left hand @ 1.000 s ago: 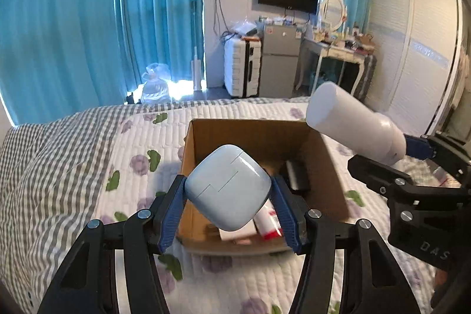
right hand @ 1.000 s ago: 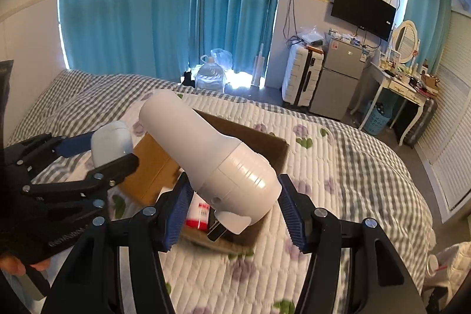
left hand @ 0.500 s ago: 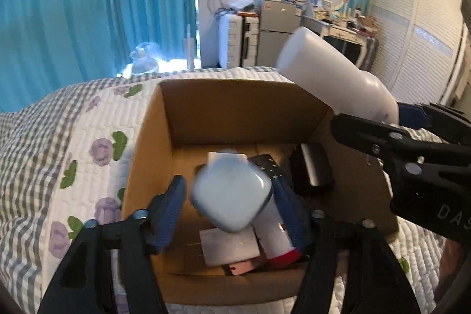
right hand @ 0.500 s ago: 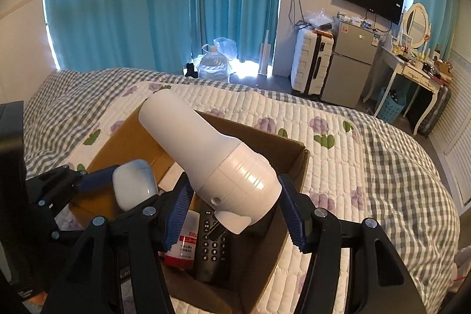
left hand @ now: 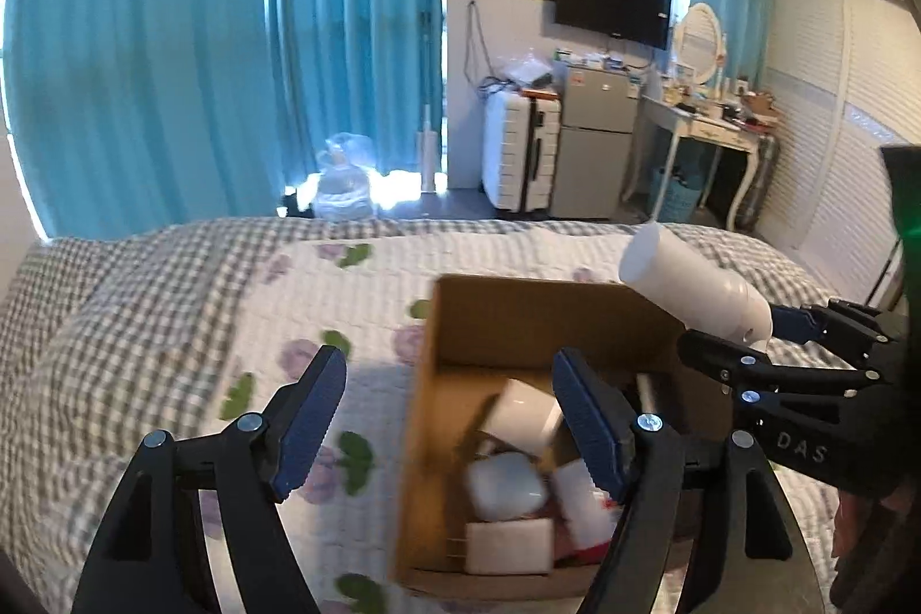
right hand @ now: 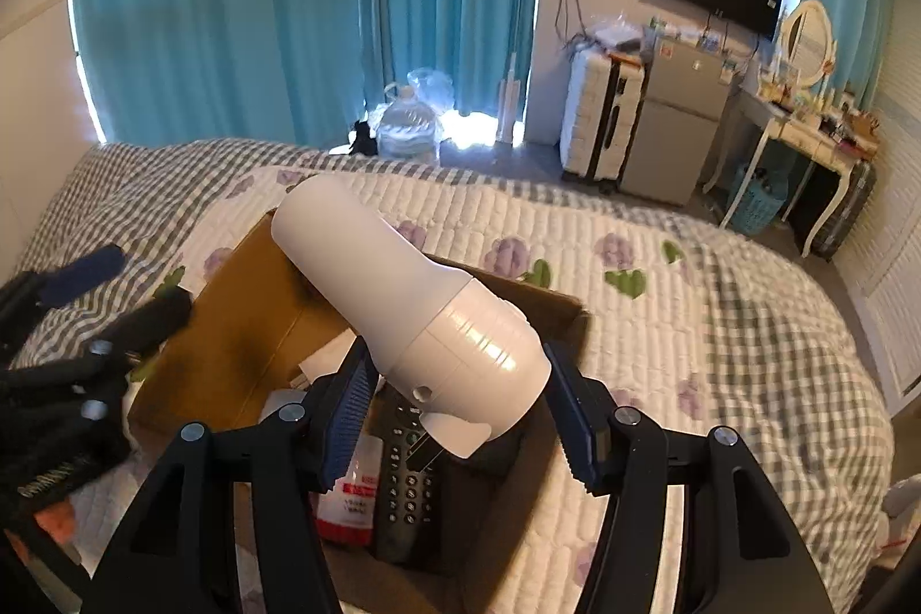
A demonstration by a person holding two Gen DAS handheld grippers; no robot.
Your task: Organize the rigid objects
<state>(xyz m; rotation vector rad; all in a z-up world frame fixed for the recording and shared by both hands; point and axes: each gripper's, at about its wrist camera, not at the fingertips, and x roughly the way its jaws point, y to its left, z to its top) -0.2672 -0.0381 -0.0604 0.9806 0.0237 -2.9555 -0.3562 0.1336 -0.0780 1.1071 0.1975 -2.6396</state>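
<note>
Left gripper (left hand: 449,418) sits low centre of the left wrist view, jaws wide and opening, nothing between the pads; the left pad hangs over the quilt, the right pad over the cardboard box (left hand: 489,320). The box rests on the floral quilted bed (left hand: 172,315), lower right of centre in that frame. Inside it lie the white rounded case (left hand: 505,486), just below a white block (left hand: 521,415), and a flat white piece (left hand: 506,548) near the front wall; contents are blurred. Right gripper (right hand: 460,418) occupies the lower centre of the right wrist view, both blue pads pressed on the wide rear end of the white hair dryer (right hand: 414,303), whose barrel points to the upper left over the open box. Below it in the box: 1 black remote (right hand: 406,487) and 1 red-and-white bottle (right hand: 351,499), side by side.
</note>
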